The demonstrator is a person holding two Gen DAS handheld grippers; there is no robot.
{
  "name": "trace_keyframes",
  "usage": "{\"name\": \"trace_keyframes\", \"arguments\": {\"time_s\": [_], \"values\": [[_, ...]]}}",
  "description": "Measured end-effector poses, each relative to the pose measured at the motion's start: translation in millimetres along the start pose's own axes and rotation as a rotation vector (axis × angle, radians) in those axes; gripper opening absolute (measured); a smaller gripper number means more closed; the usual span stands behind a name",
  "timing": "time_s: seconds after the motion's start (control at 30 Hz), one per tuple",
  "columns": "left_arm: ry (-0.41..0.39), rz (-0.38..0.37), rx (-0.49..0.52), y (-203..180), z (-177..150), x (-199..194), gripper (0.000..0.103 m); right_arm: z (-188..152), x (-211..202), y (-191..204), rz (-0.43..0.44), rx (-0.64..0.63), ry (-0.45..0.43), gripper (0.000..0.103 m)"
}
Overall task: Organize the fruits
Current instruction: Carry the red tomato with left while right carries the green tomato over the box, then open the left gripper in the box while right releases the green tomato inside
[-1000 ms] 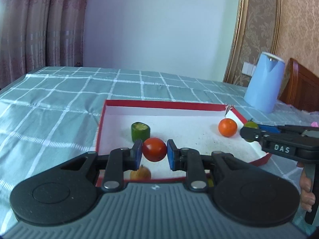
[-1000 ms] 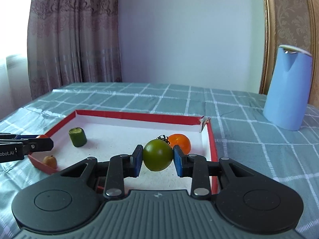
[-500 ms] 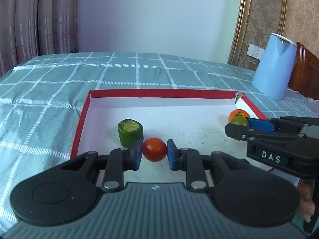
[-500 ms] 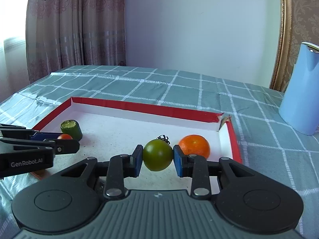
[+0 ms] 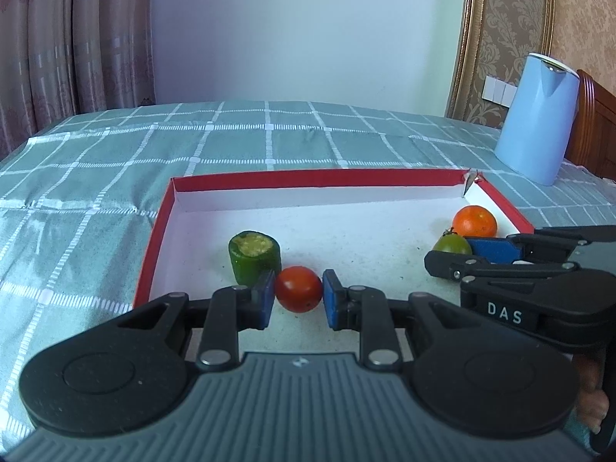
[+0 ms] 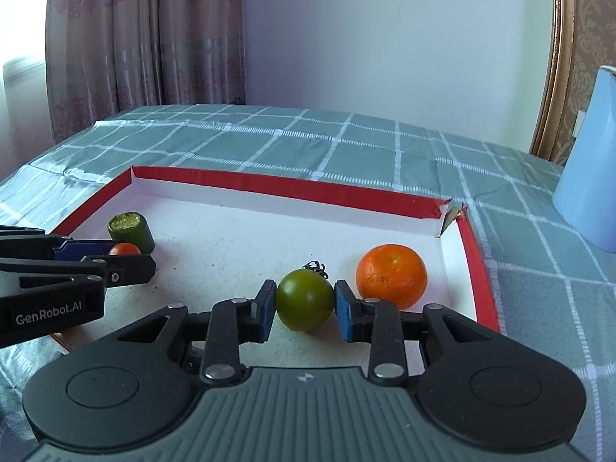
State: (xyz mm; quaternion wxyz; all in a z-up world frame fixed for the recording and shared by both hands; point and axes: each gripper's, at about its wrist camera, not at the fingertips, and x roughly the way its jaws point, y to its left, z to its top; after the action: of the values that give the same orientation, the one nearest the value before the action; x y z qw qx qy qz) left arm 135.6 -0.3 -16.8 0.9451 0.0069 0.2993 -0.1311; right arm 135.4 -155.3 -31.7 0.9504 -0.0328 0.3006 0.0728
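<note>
My left gripper point(image 5: 298, 295) is shut on a small red tomato point(image 5: 298, 288), low over the white floor of the red-rimmed box point(image 5: 308, 178), just in front of a cut green cucumber piece point(image 5: 253, 255). My right gripper point(image 6: 305, 300) is shut on a green tomato point(image 6: 305, 298) inside the same box, close beside an orange point(image 6: 391, 275). From the left wrist view the right gripper point(image 5: 448, 258) shows at the right with the green tomato point(image 5: 451, 245) and the orange point(image 5: 474, 221) behind it. The right wrist view shows the left gripper point(image 6: 127, 260) at the left with the red tomato point(image 6: 124, 248).
The box lies on a teal checked tablecloth point(image 5: 269, 142). A light blue kettle point(image 5: 535, 117) stands on the table at the far right, beyond the box's torn corner point(image 5: 470, 181). A wooden chair back point(image 5: 595, 127) is behind it. Curtains hang at the back left.
Both grippers have moved forward and down into the box with their tomatoes. A small brownish fruit near the box's front left has gone out of view.
</note>
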Motion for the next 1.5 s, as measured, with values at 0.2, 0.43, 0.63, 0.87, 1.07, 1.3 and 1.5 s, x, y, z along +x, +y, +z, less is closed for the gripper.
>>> {"name": "trace_keyframes", "arguments": {"time_s": [0.2,0.43,0.63,0.87,1.07,1.3,1.5], "values": [[-0.002,-0.010,0.008,-0.8,-1.3,0.0,0.032,-0.7,-0.4,-0.5,0.005,0.012,-0.005,0.032],[-0.013,0.002,0.026,-4.3,-3.2,-1.5,0.052,-2.8,4.9,-1.7,0.002,0.016,0.024,0.035],[-0.029,0.031,-0.008,2.2,-2.7,-2.7,0.068,-4.3,2.8,-4.1,0.008,0.032,0.010,0.054],[-0.064,0.056,0.004,1.8,-4.8,-9.3,0.075,-5.2,-4.4,-10.0,0.035,0.074,-0.026,0.061],[-0.167,0.077,-0.017,11.0,-13.5,-36.7,0.087,-10.3,-22.1,-11.6,-0.013,0.061,-0.096,0.066],[-0.206,0.008,-0.105,31.2,-34.2,-75.8,0.088,-24.2,-65.3,-12.8,0.015,0.063,-0.200,0.066],[-0.194,-0.006,-0.098,34.8,-55.8,-92.6,0.092,-55.4,-100.3,-0.5,0.045,-0.011,-0.230,0.066]]}}
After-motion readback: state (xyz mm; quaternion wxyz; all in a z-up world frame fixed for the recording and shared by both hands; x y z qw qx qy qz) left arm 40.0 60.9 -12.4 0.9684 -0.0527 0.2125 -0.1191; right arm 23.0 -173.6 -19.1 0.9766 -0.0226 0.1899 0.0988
